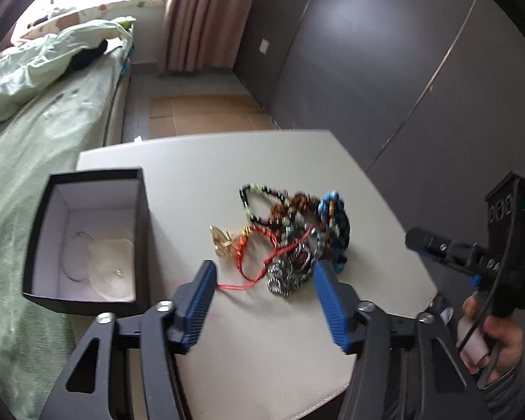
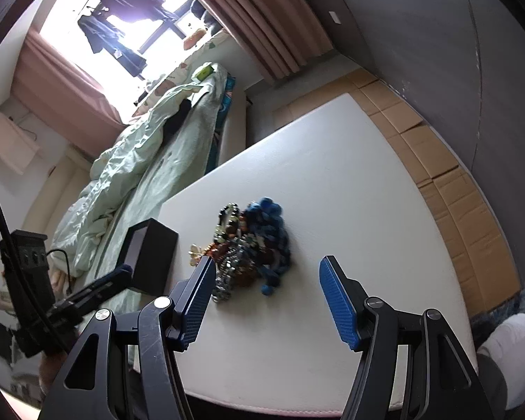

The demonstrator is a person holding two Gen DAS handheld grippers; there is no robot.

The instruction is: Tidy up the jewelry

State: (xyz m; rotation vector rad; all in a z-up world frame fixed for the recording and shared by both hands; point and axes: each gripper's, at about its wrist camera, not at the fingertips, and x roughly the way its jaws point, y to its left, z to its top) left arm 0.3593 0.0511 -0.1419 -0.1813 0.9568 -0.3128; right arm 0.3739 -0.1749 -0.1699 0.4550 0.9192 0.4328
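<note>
Both grippers, left [image 1: 264,273] and right [image 2: 267,269], stood with fingers apart, gripping nothing. Tangled jewelry [image 1: 290,234] lay just beyond the left fingertips; motion blurred its pieces. Black box [image 1: 87,241] sat to their left.

Our left tool [image 1: 264,273] and right tool [image 2: 266,273] share black angular arms, silver round screws and ribbed blue pads [image 1: 327,301]. At three o'clock, a grey sleeve [image 1: 504,392] and black cable.

Jewelry pile [image 1: 294,241] showing blue, brown, silver, gold, a red cord [image 1: 259,273] (one strand black-and-white checked). Box [image 1: 87,241] reading black outside, white inside. Table [image 1: 262,332] white. Gripper pads [image 1: 327,301] blue, ribbed.
</note>
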